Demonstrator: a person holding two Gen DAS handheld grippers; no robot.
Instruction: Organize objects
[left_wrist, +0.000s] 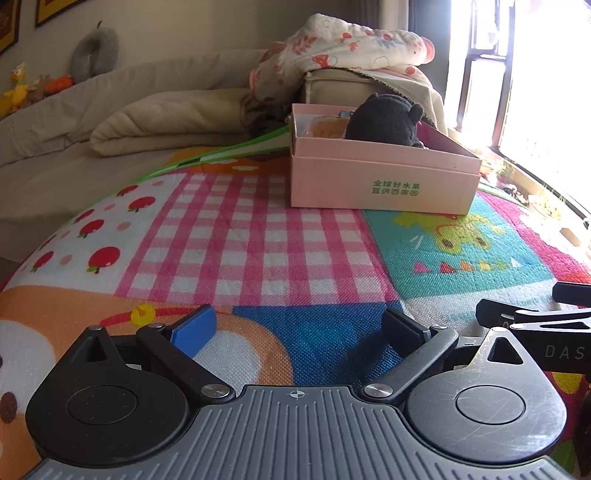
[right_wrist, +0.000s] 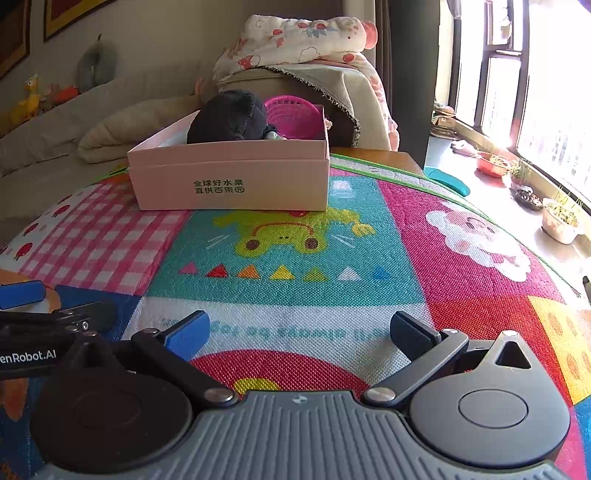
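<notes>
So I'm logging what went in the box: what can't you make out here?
- Pink box floor: hidden by its front wall, both views.
- Orange item: left view, mostly behind wall and black plush toy.
- Pink basket: right view, lower part hidden.

- Pink box (right_wrist: 229, 177) with green lettering.
- Black plush toy (right_wrist: 231, 118).
- Magenta basket (right_wrist: 291, 116).
- Patchwork mat (right_wrist: 295, 240): pink-white check, teal, magenta, red apples on white.
- Blue claw pads (right_wrist: 188, 334).

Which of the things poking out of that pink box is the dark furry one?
The black plush toy at the pink box's left; the magenta plastic basket beside it is bright, hard and slotted.
</notes>
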